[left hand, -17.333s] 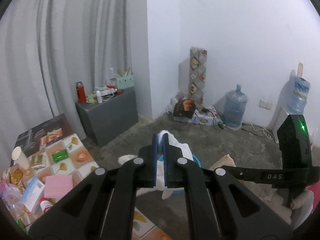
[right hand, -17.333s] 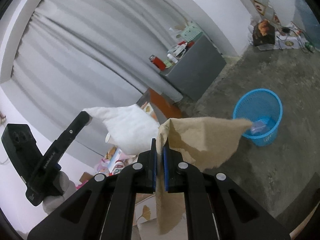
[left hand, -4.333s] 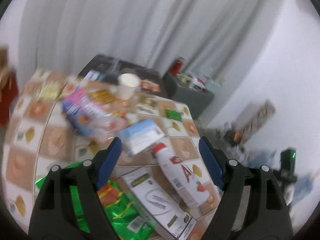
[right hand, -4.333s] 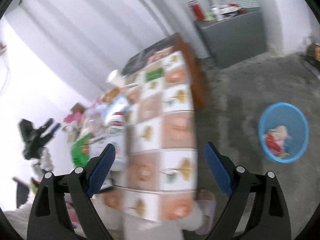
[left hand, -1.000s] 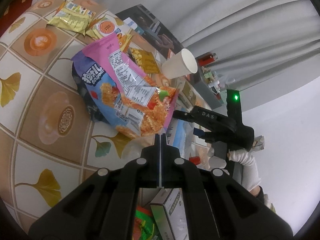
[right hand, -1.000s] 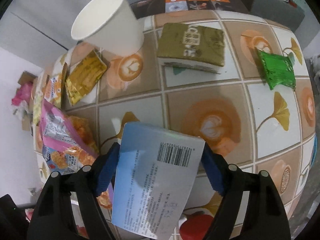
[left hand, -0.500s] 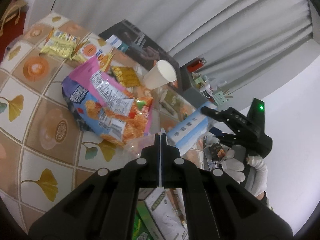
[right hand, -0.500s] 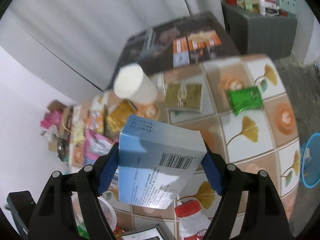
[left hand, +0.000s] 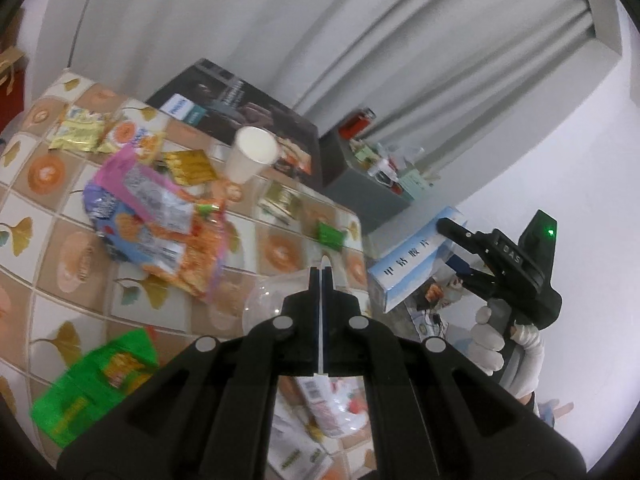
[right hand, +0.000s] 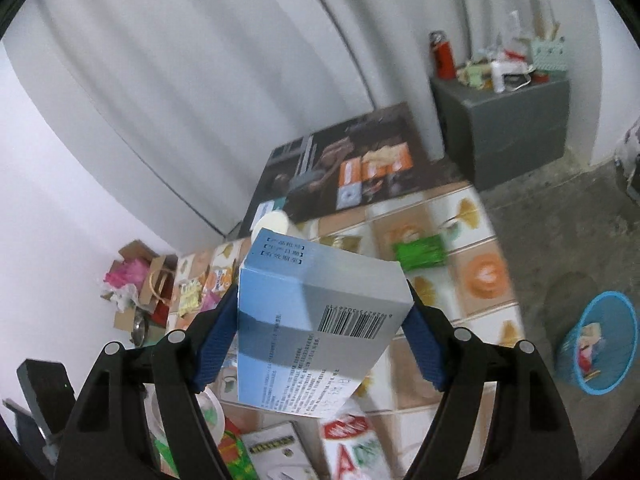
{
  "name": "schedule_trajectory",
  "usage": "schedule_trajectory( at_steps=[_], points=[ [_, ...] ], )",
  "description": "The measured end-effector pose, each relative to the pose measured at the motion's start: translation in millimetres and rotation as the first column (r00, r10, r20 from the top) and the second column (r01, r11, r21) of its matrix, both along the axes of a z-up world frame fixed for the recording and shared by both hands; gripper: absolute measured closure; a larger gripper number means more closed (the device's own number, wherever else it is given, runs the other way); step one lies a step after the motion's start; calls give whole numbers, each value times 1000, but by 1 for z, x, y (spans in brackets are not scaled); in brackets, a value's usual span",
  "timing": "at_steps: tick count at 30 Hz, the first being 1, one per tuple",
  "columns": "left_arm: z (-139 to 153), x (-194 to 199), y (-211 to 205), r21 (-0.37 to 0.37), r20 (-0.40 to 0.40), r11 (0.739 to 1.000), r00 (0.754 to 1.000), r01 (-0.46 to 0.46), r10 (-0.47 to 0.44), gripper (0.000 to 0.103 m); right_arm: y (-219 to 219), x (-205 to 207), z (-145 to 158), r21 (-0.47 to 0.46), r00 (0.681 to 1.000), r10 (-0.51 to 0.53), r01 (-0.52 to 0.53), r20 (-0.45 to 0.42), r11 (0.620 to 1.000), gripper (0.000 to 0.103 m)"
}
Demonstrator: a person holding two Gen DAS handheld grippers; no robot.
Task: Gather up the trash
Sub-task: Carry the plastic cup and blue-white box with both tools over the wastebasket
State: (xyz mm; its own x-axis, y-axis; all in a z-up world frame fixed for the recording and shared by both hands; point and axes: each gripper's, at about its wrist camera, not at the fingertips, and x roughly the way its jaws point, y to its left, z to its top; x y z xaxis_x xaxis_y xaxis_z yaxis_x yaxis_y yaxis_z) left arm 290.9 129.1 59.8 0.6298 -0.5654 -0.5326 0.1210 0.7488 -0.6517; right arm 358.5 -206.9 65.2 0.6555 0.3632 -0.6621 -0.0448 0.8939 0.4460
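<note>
My right gripper point(right hand: 320, 304) is shut on a blue-and-white cardboard box point(right hand: 316, 332), held up above the tiled table point(right hand: 484, 276). In the left wrist view the same box point(left hand: 412, 264) hangs off the table's right edge in that gripper point(left hand: 448, 244), held by a white-gloved hand. My left gripper point(left hand: 322, 276) is shut on the rim of a clear plastic cup point(left hand: 268, 300), lifted over the table point(left hand: 280, 248). A blue trash basket point(right hand: 600, 348) with some trash inside stands on the floor at the right.
The table carries a paper cup point(left hand: 252, 156), a big snack bag point(left hand: 152, 216), a green packet point(left hand: 92, 384), small wrappers and a red-capped bottle point(right hand: 352, 448). A dark carton point(right hand: 340, 168) and a grey cabinet point(right hand: 508, 136) stand behind. Curtains line the far wall.
The right gripper has lifted the box off the table and swung it up and away towards the floor side. The left gripper has risen with the clear cup; the table looks farther off.
</note>
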Motion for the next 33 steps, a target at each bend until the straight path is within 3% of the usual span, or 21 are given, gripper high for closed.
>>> schedule_trajectory(
  at_steps=[8, 15, 18, 24, 29, 33],
  points=[
    [16, -2, -90, 17, 5, 991, 991, 133, -133, 103, -116, -67, 23, -29, 989, -133, 135, 68, 990, 28],
    [13, 7, -198, 21, -11, 960, 960, 279, -279, 103, -225, -117, 9, -60, 954, -296, 299, 57, 952, 28],
    [4, 13, -257, 31, -33, 932, 932, 362, -361, 103, -271, -134, -10, -68, 928, -371, 372, 30, 926, 28],
    [-40, 24, -391, 68, -126, 850, 849, 523, -513, 103, -352, -153, -65, -81, 864, -501, 497, -44, 864, 28],
    [-88, 31, -481, 85, -216, 792, 787, 604, -577, 103, -401, -150, -120, -104, 806, -581, 572, -117, 814, 28],
    [-129, 37, -540, 87, -282, 768, 755, 634, -591, 103, -432, -132, -163, -135, 762, -626, 612, -165, 779, 28]
  ],
)
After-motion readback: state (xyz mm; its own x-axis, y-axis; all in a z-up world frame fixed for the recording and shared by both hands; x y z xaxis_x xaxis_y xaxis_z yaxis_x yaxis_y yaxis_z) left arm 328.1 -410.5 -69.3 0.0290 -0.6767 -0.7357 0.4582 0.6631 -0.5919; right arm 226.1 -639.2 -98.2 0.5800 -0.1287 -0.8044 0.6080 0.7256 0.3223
